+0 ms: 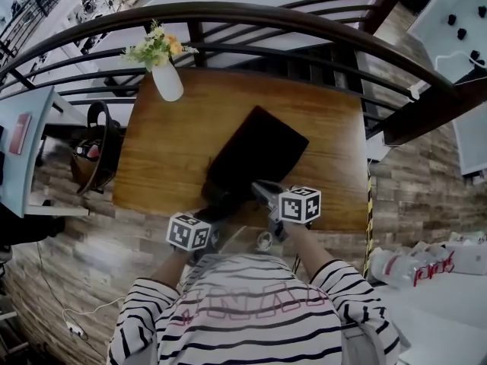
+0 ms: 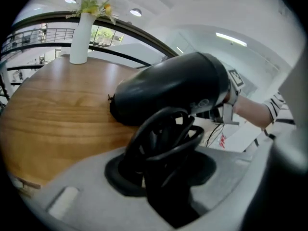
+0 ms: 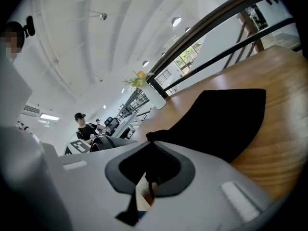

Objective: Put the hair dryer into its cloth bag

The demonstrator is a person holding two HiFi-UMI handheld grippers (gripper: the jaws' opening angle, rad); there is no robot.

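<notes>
A black cloth bag (image 1: 257, 152) lies flat in the middle of the wooden table (image 1: 163, 158), its mouth towards me. My left gripper (image 1: 214, 210) is shut on the black hair dryer (image 2: 173, 88), gripping its handle with the coiled cord (image 2: 163, 141). The dryer's barrel hangs just over the table's near edge, at the bag's mouth. In the left gripper view the barrel hides the bag. My right gripper (image 1: 262, 191) is shut on the edge of the bag's mouth (image 3: 153, 137) and lifts it a little. The bag (image 3: 224, 121) stretches away over the wood in the right gripper view.
A white vase of flowers (image 1: 166, 78) stands at the table's far left corner. A dark curved railing (image 1: 251, 17) runs behind the table. On the floor at the left is a dark bag (image 1: 95, 150). At the right is a white surface with plastic bottles (image 1: 415, 268).
</notes>
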